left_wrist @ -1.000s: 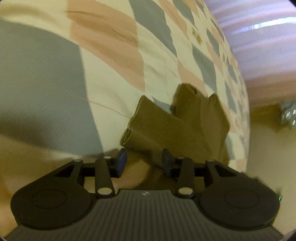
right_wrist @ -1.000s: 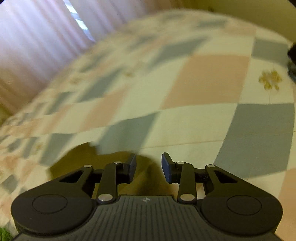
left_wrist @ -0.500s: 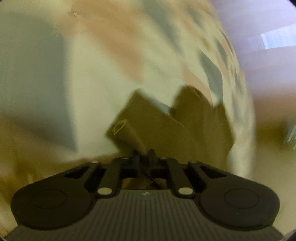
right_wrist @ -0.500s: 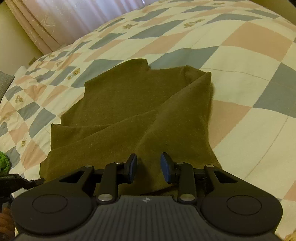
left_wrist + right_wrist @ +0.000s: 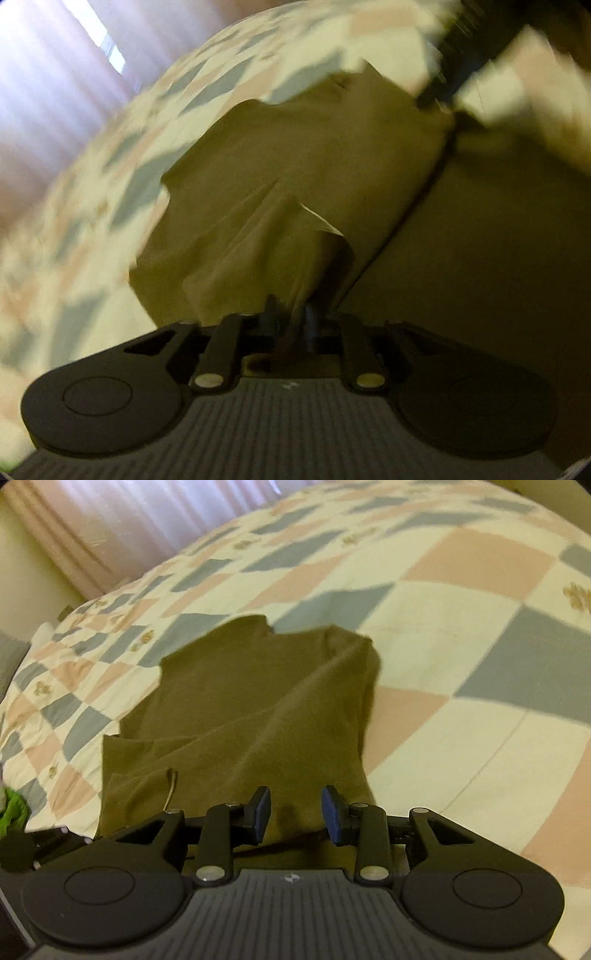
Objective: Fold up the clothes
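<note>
An olive-green garment [image 5: 251,709] lies spread on a checked quilt [image 5: 461,627]. In the left wrist view, which is blurred, a fold of the garment [image 5: 295,147] rises taut from between the jaws of my left gripper [image 5: 290,317]. The pads still pinch the cloth while the jaws are opening. Part of the fabric hangs dark at the right of that view. My right gripper [image 5: 295,808] stands open just above the garment's near edge. Cloth lies under its blue fingertips [image 5: 334,808], and nothing is pressed between them.
Pale curtains [image 5: 147,509] hang beyond the far side of the bed. Something bright green [image 5: 13,806] lies at the quilt's left edge, with a dark device [image 5: 22,845] just below it. A blurred dark shape [image 5: 454,55] crosses the top right of the left wrist view.
My left gripper closed on a fold of the garment and swung round with it, so the curtains now show. My right gripper moved from bare quilt to over the garment's near edge.
</note>
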Tool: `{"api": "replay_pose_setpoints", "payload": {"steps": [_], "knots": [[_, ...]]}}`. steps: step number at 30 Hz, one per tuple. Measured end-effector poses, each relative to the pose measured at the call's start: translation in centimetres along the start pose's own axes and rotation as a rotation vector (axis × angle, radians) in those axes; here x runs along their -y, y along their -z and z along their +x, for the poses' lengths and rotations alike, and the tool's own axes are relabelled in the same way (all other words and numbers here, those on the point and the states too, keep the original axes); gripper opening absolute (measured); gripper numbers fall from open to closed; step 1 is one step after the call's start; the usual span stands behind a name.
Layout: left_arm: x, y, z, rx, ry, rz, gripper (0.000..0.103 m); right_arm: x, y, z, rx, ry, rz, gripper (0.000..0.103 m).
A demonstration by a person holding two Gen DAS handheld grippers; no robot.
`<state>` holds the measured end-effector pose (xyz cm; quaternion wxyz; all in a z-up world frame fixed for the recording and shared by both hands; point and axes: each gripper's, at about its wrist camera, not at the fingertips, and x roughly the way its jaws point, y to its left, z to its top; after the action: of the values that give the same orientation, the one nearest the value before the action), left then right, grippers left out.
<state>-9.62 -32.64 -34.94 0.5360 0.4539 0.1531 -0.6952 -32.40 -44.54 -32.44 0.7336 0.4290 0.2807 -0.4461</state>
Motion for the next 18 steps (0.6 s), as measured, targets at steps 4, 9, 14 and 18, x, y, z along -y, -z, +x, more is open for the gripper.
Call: {"api": "replay_pose_setpoints", "payload": {"steps": [4,9,14,18], "knots": [[-4.5,-1.2,-3.2,0.055,0.206,-0.310,0.023,-0.9,-0.5,-0.8,0.022,-0.084,-0.050,0.037],[-6.3,-1.7,-0.2,0.027,0.216,-0.533,0.013,-2.2,-0.4,0.6,-0.003,-0.152,-0.146,0.036],[-7.1,-1.4,4.4,-0.091,0.194,-0.612,0.006,-0.2,-1.1,3.5,-0.131,-0.122,-0.172,0.028],[-12.1,-4.1,3.0,0.001,0.203,-0.642,0.016,1.2,-5.2,2.9,-0.112,-0.242,-0.178,0.031]]}}
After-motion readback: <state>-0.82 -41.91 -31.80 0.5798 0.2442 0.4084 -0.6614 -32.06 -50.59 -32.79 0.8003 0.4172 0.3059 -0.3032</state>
